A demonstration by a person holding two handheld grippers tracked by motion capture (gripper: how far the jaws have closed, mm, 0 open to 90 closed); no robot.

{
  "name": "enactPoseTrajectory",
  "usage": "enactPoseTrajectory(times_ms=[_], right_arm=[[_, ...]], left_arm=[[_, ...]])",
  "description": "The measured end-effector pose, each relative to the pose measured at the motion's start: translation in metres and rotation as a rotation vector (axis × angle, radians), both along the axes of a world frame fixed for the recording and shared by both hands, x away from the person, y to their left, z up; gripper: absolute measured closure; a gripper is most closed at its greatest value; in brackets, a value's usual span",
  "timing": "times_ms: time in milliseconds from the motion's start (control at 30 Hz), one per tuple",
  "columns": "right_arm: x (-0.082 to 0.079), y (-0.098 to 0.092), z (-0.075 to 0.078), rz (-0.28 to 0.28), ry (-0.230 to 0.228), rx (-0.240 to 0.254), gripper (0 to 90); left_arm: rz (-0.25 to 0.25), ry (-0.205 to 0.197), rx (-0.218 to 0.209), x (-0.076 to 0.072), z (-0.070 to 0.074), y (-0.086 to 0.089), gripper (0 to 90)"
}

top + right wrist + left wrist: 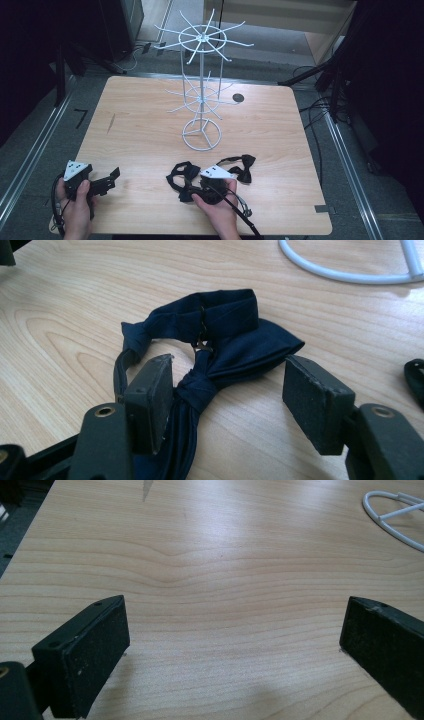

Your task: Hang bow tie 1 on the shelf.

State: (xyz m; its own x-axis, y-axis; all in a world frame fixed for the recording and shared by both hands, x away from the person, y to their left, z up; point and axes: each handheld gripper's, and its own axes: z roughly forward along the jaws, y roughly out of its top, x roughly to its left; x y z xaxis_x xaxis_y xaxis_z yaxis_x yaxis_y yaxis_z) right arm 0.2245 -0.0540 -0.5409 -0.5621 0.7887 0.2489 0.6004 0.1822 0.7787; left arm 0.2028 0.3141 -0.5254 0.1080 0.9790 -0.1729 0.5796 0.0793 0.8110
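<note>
Center your right claw (227, 405) over the knot of the navy bow tie (220, 340), which lies on the surface (60, 320) just short of the white wire rack (201, 75), before squeezing. Its jaws stand half open, straddling the knot, one pad touching the fabric. Your left claw (232, 645) rests wide open, empty.

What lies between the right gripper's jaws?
The knot of a dark blue bow tie, seen in the right gripper view; the right gripper stands open around it.
</note>
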Motion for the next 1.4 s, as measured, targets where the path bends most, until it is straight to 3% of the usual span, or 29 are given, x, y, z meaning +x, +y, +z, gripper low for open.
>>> enactPoseTrajectory(times_ms=[100, 267, 500, 567, 700, 733, 767, 833, 967, 1000, 1200, 1400], right_arm=[[-0.001, -0.001, 0.004, -0.005, -0.022, 0.017, 38.7], [-0.003, 0.003, 0.004, 0.007, -0.017, 0.019, 38.0], [-0.005, 0.012, -0.002, 0.005, -0.010, -0.054, 38.4], [-0.006, 0.015, -0.002, 0.006, -0.030, -0.097, 43.1], [-0.007, 0.016, -0.001, 0.008, -0.069, -0.161, 62.8], [-0.007, 0.016, -0.001, 0.008, -0.069, -0.161, 62.8], [-0.006, 0.013, -0.001, 0.007, -0.056, -0.151, 70.6], [-0.005, 0.009, -0.001, 0.016, -0.047, -0.134, 74.7], [-0.006, 0.004, -0.002, 0.022, -0.054, -0.110, 76.8], [-0.008, 0.001, -0.001, 0.013, -0.089, -0.102, 77.3], [-0.013, -0.007, 0.006, -0.020, -0.180, -0.059, 77.7], [-0.014, -0.014, 0.019, -0.033, -0.234, -0.017, 77.6]], left_arm=[[-0.002, 0.001, -0.003, 0.000, 0.000, 0.000, 0.0], [-0.001, 0.002, -0.001, 0.000, 0.000, 0.000, 0.0], [-0.002, 0.005, -0.002, 0.000, 0.000, 0.000, 0.0], [-0.002, 0.006, -0.001, 0.000, 0.000, 0.000, 0.0], [-0.001, 0.006, 0.001, 0.000, 0.000, 0.000, 0.0], [-0.001, 0.006, 0.001, 0.000, 0.000, 0.000, 0.0], [-0.001, 0.006, 0.001, 0.000, 0.000, 0.000, 0.0], [-0.002, 0.006, 0.000, 0.000, 0.000, 0.000, 0.0], [-0.003, 0.003, -0.001, 0.000, 0.000, 0.000, 0.0], [-0.004, 0.005, -0.002, 0.000, 0.000, 0.000, 0.0], [-0.004, 0.008, -0.002, 0.001, 0.000, 0.000, 0.0], [-0.004, 0.006, 0.000, 0.000, 0.000, 0.000, 0.0]])
